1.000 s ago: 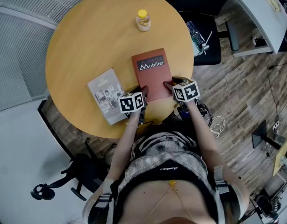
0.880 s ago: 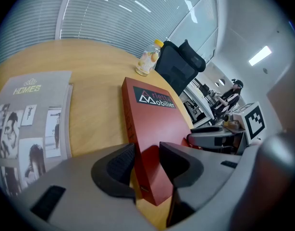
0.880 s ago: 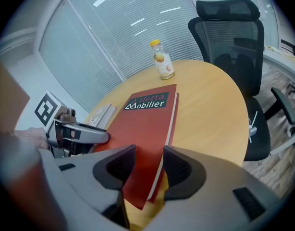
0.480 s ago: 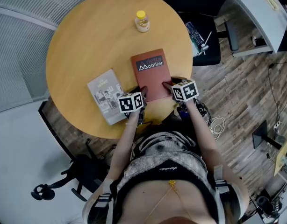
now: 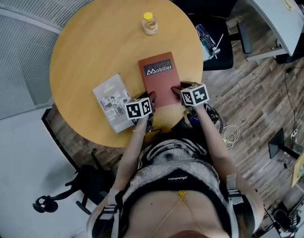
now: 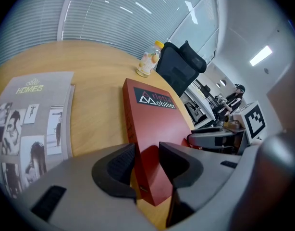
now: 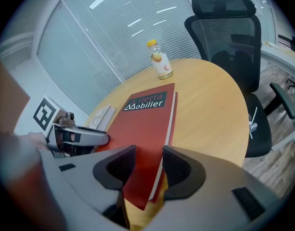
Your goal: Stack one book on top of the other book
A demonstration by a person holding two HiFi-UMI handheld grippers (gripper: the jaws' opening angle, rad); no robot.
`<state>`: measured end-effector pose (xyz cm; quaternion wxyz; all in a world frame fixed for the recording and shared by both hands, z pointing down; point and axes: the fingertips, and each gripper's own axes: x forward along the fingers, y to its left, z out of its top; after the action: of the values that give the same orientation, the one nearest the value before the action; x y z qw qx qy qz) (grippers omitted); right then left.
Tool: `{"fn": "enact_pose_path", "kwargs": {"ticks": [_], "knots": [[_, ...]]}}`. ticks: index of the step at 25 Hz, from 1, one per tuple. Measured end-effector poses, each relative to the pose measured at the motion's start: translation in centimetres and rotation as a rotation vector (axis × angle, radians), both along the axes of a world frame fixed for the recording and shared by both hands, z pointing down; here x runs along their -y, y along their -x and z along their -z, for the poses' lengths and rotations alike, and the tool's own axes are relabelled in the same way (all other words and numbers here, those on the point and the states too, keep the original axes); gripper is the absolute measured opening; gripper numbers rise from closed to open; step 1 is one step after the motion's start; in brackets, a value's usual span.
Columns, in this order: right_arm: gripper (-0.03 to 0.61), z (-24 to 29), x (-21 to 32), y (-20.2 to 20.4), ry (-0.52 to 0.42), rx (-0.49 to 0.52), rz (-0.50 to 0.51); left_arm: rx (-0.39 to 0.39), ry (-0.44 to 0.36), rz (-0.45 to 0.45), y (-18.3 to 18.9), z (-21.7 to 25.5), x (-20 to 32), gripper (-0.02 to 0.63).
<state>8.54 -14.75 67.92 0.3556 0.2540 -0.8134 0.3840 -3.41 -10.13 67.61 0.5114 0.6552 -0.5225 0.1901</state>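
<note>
Together, left tongs (image 6: 146, 161) and right tongs (image 7: 143, 170) grip red book (image 5: 159, 81) (near edge).

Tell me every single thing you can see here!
round wooden table: one, light brown, middle of the head view
red hardcover book: one, red, near edge of the table
grey photo book: one, grey, flat on the table, left of the red hardcover book
small yellow-capped bottle: one, clear and yellow, far side of the table
office chair: one, black, beside the table
plank floor: one, brown-grey, around the table
left gripper: one, grey, gripping the red hardcover book's near left corner
right gripper: one, grey, gripping its near right corner
</note>
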Motion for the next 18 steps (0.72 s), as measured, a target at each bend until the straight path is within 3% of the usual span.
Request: {"fn": "enact_pose_path", "kwargs": {"ticks": [12, 18], "knots": [[0.181, 0.0, -0.5, -0.2, 0.024, -0.025, -0.048, 0.009, 0.027, 0.015, 0.0, 0.3, -0.3, 0.163], [0.181, 2.0, -0.2, -0.2, -0.03, -0.012, -0.048, 0.029, -0.016, 0.021, 0.0, 2.1, -0.1, 0.161]]}}
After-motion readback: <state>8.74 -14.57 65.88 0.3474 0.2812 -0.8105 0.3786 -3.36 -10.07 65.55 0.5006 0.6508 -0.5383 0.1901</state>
